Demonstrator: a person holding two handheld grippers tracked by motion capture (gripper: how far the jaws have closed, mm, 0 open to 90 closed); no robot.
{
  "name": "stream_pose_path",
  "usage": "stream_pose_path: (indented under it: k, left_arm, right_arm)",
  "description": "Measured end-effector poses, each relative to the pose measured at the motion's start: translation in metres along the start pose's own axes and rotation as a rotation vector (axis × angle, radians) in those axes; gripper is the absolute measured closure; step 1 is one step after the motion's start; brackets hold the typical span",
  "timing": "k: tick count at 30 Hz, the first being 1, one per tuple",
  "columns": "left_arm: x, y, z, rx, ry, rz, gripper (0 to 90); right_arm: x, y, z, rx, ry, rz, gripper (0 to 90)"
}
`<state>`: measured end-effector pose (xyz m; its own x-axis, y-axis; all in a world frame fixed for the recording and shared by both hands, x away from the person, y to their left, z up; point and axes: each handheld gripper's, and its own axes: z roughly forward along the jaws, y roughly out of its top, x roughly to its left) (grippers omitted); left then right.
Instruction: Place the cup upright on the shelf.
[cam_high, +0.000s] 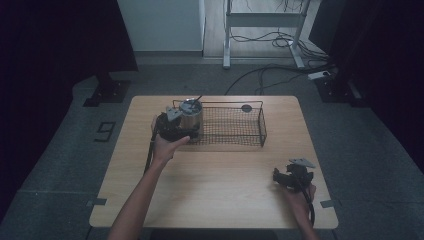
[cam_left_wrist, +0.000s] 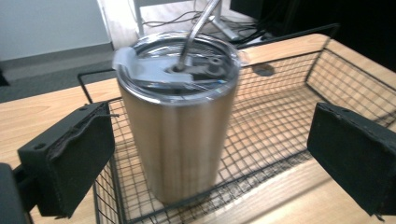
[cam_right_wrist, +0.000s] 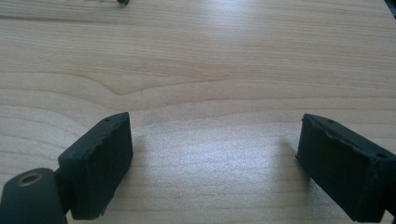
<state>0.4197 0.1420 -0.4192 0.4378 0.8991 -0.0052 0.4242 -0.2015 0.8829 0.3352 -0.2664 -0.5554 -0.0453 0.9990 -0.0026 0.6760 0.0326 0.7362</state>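
Tumbler (cam_left_wrist: 180, 126): a steel cup with a clear lid and a bent metal straw (cam_left_wrist: 198, 28); it stands upright at the left end of the wire basket (cam_high: 250, 131), inside its walls.
Wire basket: a black mesh tray on the far half of the tabletop (cam_high: 215, 180); bare mesh lies to the tumbler's right.
Left tongs (cam_left_wrist: 210, 154): held at the basket's left end; the jaws stand wide apart, one to each side of the tumbler, and neither touches it.
Left hand (cam_high: 167, 145): carries the tongs from the near side of the basket.
Right tongs (cam_high: 292, 176): held low over bare wood near the right front corner of the tabletop, well apart from the basket; in the right gripper view the jaws are spread wide with nothing between them.
Handling, judged: the wall looks rigid and will not yield under pressure, but the brushed metal is smooth and probably slippery. The cup is tall for its base, so it may tip if pushed high.
Weight, judged: moderate when empty; the contents cannot be told through the lid.
Grasp site, judged: the mid-body, pads square on opposite sides, clear of the lid and straw, which may come loose.
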Motion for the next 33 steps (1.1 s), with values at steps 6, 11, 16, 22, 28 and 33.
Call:
stream_pose_path:
  k: [6,11,16,22,28,33]
  left_arm:
    - [-0.006,-0.006,-0.016,-0.021,-0.025,0.009,1.6]
    - [-0.008,-0.009,-0.026,-0.029,-0.043,0.004,2.3]
    - [-0.010,-0.016,-0.035,-0.028,-0.067,-0.003,3.0]
    - [-0.016,-0.028,-0.042,-0.003,-0.092,0.009,3.6]
    - [-0.021,-0.045,-0.049,0.014,-0.123,0.005,4.0]
    - [-0.022,-0.060,-0.056,0.036,-0.135,0.014,4.3]
  right_arm:
    - [0.001,0.000,0.000,-0.002,-0.001,0.001,10.5]
    - [0.001,0.000,0.000,-0.003,-0.004,-0.003,10.6]
    - [0.001,0.000,0.000,-0.004,-0.004,-0.001,10.6]
    - [0.001,0.000,0.000,-0.005,-0.004,-0.004,10.6]
    - [0.001,0.000,0.000,-0.005,-0.004,-0.004,10.7]
    - [0.001,0.000,0.000,-0.006,-0.005,-0.006,10.7]
